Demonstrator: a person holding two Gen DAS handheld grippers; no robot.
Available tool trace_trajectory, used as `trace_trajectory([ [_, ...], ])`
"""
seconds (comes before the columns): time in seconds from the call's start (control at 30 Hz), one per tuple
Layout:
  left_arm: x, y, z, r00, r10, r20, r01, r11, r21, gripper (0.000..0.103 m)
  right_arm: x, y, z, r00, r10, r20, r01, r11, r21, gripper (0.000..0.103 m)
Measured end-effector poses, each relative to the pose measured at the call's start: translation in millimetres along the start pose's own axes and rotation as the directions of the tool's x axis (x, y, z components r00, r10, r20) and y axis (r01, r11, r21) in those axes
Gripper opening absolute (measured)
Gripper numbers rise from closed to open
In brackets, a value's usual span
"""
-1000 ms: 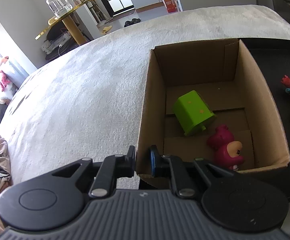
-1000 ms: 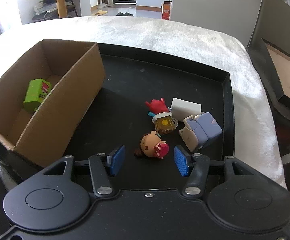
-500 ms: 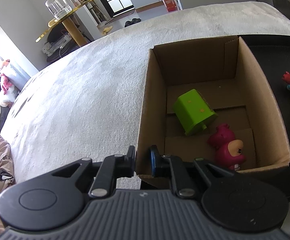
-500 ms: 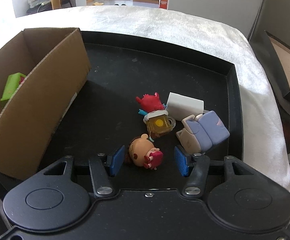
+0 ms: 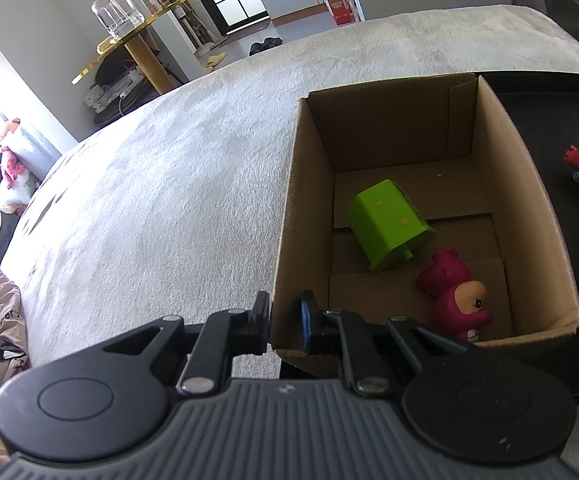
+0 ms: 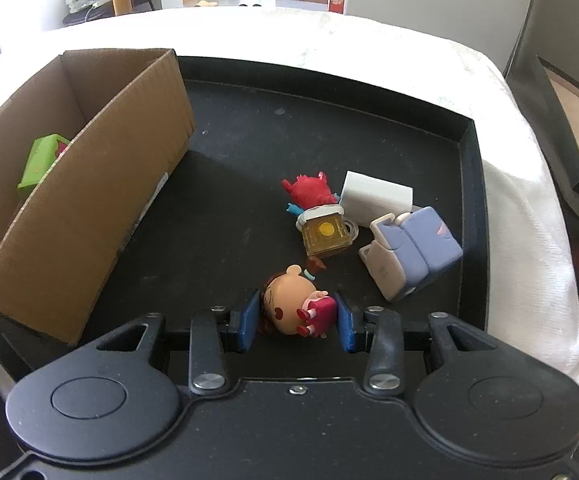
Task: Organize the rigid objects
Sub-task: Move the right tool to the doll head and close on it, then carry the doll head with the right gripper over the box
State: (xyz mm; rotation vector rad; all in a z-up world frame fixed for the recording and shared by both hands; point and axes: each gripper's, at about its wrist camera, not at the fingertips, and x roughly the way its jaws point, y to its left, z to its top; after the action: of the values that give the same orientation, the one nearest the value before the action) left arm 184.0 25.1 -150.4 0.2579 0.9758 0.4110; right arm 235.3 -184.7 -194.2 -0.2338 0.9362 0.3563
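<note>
My left gripper [image 5: 285, 322] is shut on the near left corner of the cardboard box [image 5: 301, 216]. In the box lie a green toy block [image 5: 389, 224] and a pink figurine [image 5: 455, 300]. My right gripper [image 6: 297, 322] stands over the black tray [image 6: 469, 148], its blue pads on either side of a small doll figurine [image 6: 295, 306] with a round head and pink dress. The pads look close on it, perhaps touching. Beyond it lie a yellow mug toy [image 6: 327, 234], a red figurine [image 6: 309, 192], a white block [image 6: 375, 198] and a lilac and white box toy [image 6: 409, 252].
The box [image 6: 89, 184] sits at the tray's left end on a white plush cover [image 5: 149, 184]. A dark tray or lid [image 6: 561, 112] lies off to the right. A gold side table with glass jars [image 5: 129, 28] stands beyond the bed.
My right gripper moved forward and down until the doll lay between its pads, and the pads closed in around it. My left gripper kept its hold on the box corner.
</note>
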Motion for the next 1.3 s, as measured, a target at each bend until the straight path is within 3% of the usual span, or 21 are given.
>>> trace_trajectory([
  [0.77,-3,9,-2,0.999,-0.039,0.009,0.039,0.999,-0.033,0.013,-48,14,28,0.995,-0.021,0.096,0.024,0.999,-0.031,0.039],
  [1.3,-2,14,-2,0.997,-0.075,0.014,0.076,0.995,-0.065,0.012,-63,39,40,0.992,-0.036,0.119,0.047,0.995,-0.091,0.039],
])
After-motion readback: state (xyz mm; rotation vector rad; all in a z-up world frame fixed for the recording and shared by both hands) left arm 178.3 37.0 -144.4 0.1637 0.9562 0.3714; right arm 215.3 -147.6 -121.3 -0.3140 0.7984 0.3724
